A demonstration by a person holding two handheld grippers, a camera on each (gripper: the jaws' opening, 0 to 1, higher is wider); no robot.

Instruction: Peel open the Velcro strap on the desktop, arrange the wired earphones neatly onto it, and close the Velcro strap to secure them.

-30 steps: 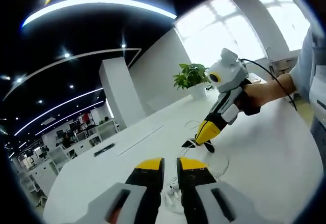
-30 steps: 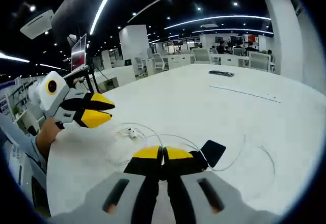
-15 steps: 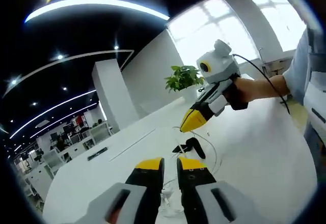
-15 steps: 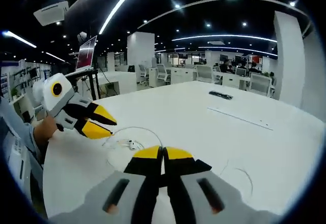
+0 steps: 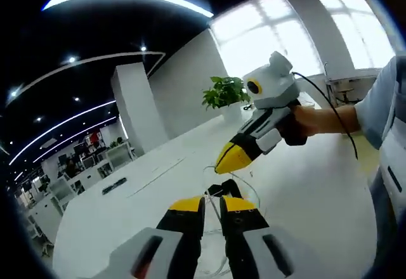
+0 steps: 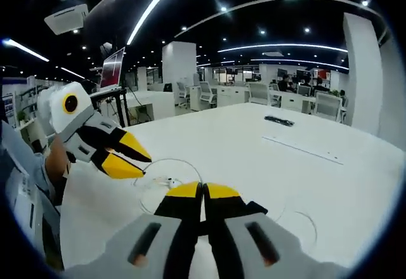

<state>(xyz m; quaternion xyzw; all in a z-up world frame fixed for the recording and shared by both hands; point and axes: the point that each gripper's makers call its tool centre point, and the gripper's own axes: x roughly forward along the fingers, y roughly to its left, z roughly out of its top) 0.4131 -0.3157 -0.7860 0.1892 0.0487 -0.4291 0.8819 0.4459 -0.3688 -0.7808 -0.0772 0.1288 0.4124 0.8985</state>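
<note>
My right gripper [image 6: 203,193] has yellow fingertips on black jaws and a grey body; my left gripper [image 5: 212,206] matches, its white housing showing in the right gripper view. The Velcro strap [image 5: 223,188] is black, the wired earphones [image 6: 166,182] white, on a white desk [image 6: 304,177]. My sleeve [image 5: 380,101] is pale blue; the plant [image 5: 223,94] green.

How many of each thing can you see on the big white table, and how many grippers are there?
Grippers: 2, the left gripper and the right gripper.
Velcro strap: 1, black, in the right gripper's shut jaws.
Earphones: 1 set, white, loose on the table.
Potted plant: 1.
Dark flat thing at the far end: 1.
Total: 6.
</note>
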